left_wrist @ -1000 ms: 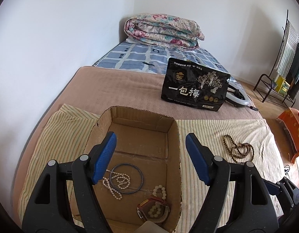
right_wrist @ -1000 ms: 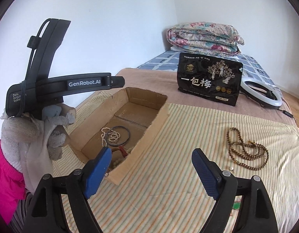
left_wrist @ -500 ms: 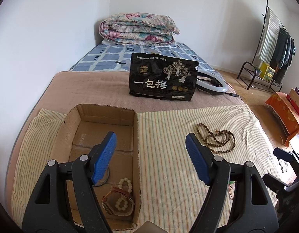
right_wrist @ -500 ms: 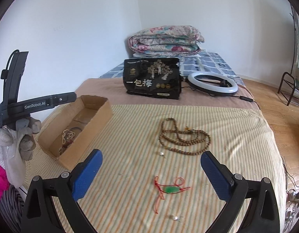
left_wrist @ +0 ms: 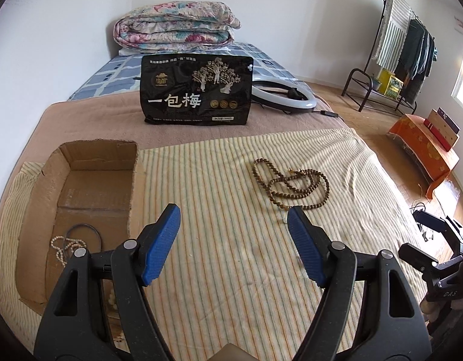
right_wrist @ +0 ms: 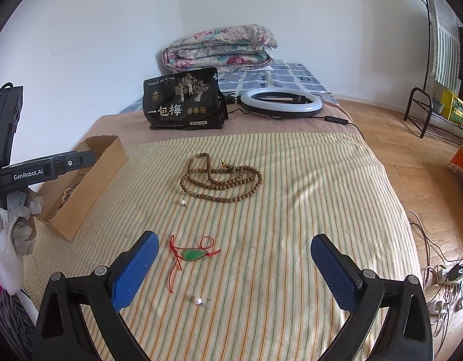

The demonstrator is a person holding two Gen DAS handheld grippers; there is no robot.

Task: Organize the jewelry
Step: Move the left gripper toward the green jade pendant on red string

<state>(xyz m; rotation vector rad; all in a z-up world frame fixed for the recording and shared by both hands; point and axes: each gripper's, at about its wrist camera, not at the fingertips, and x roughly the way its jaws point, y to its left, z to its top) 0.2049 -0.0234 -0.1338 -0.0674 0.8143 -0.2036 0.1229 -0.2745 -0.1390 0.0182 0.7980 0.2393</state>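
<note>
- Right wrist view: right gripper (right_wrist: 234, 258) held above a striped cloth (right_wrist: 306, 198) on the bed, jaws spread as wide as they go, nothing between the blue pads (right_wrist: 135, 273).
- Green pendant on a red cord (right_wrist: 191, 253) lies flat on the cloth just beyond the left pad, inside the span of the jaws but toward their left side, touching neither pad.
- Pearl earring (right_wrist: 197, 300) lies nearer the camera than the pendant, between the two arms, loose on the cloth.
- Second pearl earring (right_wrist: 182, 202) lies farther out, just beside the near edge of the brown bead necklace (right_wrist: 221, 180), which is coiled in loops well ahead of the fingertips.
- Cardboard box (right_wrist: 90, 180) stands at the cloth's left edge, well apart from the right gripper; a gloved hand (right_wrist: 17, 219) grips the other tool in front of it.
- Left wrist view: left gripper (left_wrist: 234, 225) hangs over bare cloth, jaws partly spread and empty.
- Same box (left_wrist: 81, 198) sits to the left of the left pad, holding a dark ring bangle (left_wrist: 82, 234) and a pale bead strand (left_wrist: 64, 246) on its floor.
- Bead necklace (left_wrist: 291, 183) lies beyond and slightly right of the right fingertip (left_wrist: 303, 240), apart from it.
- Black snack bag (left_wrist: 197, 90), ring light (left_wrist: 284, 96) and folded quilt (left_wrist: 174, 30) stand at the far end of the bed.
</note>
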